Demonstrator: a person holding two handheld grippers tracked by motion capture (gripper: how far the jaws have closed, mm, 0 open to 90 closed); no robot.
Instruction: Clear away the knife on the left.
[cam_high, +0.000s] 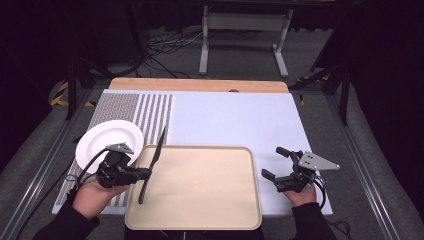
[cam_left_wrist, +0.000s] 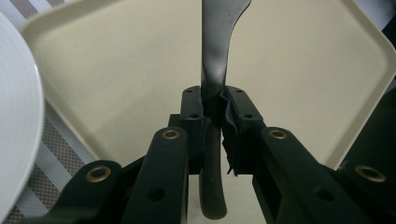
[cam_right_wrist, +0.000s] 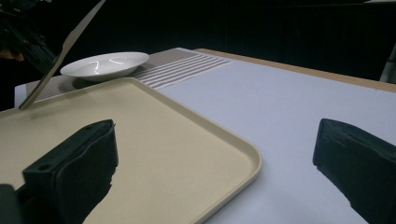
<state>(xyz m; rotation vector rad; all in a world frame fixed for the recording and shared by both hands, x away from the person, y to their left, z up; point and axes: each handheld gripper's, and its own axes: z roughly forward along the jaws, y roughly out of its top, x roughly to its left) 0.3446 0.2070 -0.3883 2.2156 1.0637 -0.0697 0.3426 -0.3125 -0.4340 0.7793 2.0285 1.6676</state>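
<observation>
Black and slim, a knife (cam_high: 152, 165) is clamped at its handle between the closed fingers (cam_left_wrist: 194, 116) of the left gripper (cam_high: 145, 173), its blade slanting up over the left edge of a smooth beige rectangular tray (cam_high: 200, 200) with rounded corners. The right gripper (cam_high: 272, 162) hovers just right of the tray, fingers (cam_right_wrist: 74, 172) spread wide and empty. A glossy white round plate (cam_high: 107, 137) sits on a striped woven mat (cam_high: 150, 112) on the bench (cam_high: 240, 115) at the far left.

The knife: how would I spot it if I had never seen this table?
Find the big beige tray at the table's near edge. Over its left rim, the left gripper is clamped on a knife. It is the one thin, dark thing there, beside the round white plate.
</observation>
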